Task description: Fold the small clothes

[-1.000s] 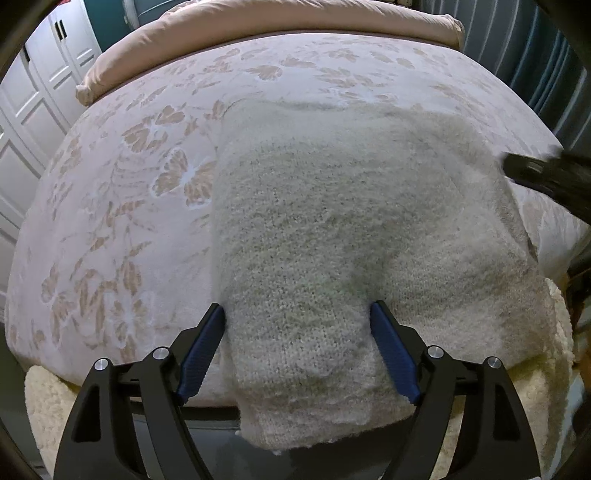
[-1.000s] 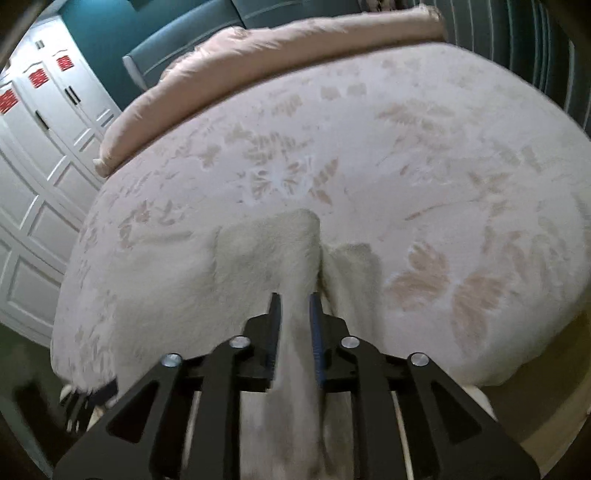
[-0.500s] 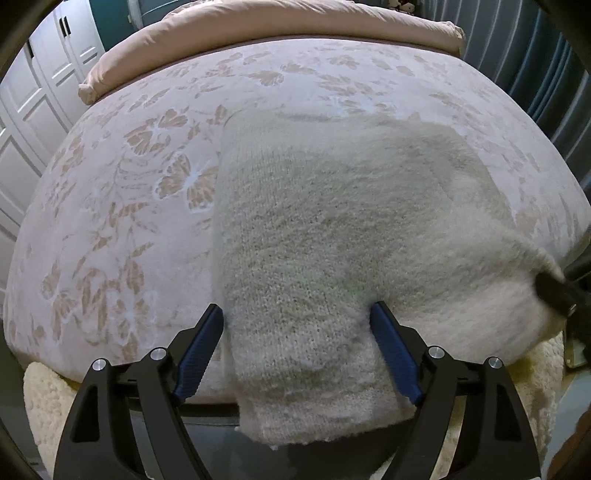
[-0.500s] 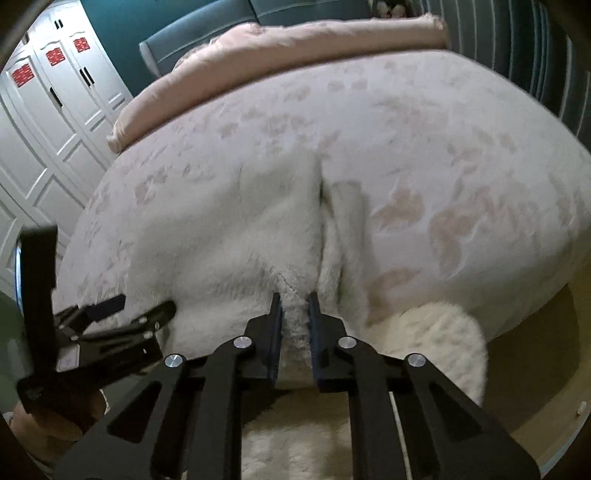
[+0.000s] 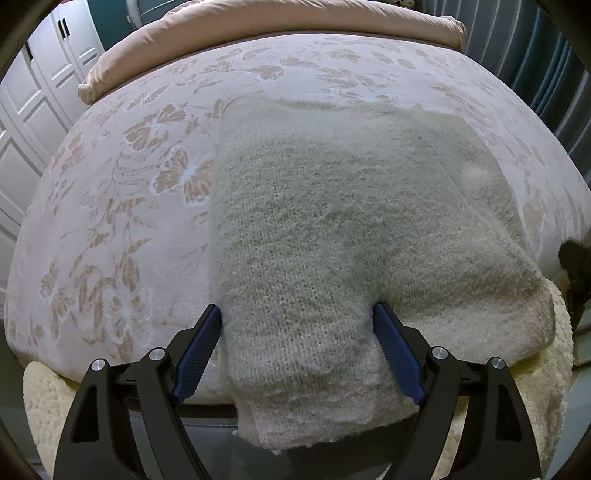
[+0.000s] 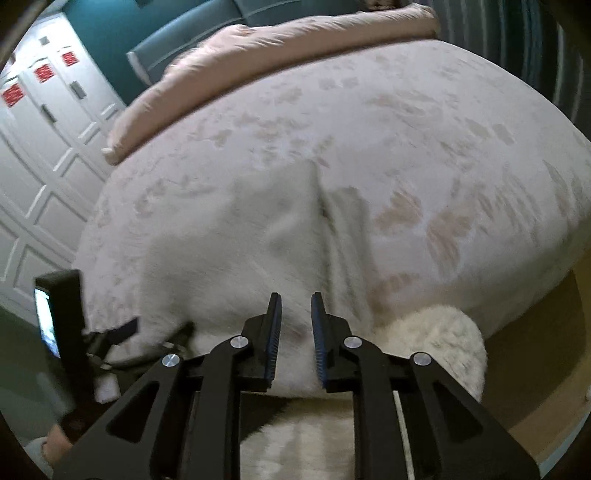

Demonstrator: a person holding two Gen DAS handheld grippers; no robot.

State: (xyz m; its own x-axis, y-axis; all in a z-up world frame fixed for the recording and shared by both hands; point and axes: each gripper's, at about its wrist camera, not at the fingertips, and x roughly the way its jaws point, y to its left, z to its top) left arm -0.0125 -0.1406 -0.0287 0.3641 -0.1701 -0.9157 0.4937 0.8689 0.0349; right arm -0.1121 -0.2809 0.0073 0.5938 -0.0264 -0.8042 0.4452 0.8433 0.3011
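A cream knitted garment (image 5: 332,229) lies folded on the bed, its near end hanging over the bed's front edge. My left gripper (image 5: 297,314) is open, its blue pads on either side of the hanging near end. In the right wrist view the same garment (image 6: 229,251) lies ahead and to the left. My right gripper (image 6: 296,304) has its jaws slightly apart and holds nothing, just off the garment's near right edge. The left gripper (image 6: 122,332) shows at the lower left of that view.
The bed has a pale floral cover (image 5: 122,192) and a pink rolled duvet (image 5: 258,22) at its far end. A fluffy cream rug (image 6: 443,339) lies below the bed's front edge. White wardrobe doors (image 6: 40,155) stand at the left.
My right gripper pulled the garment's right side toward the bed's front edge, then let go; its jaws have parted slightly. My left gripper has stayed open around the near end.
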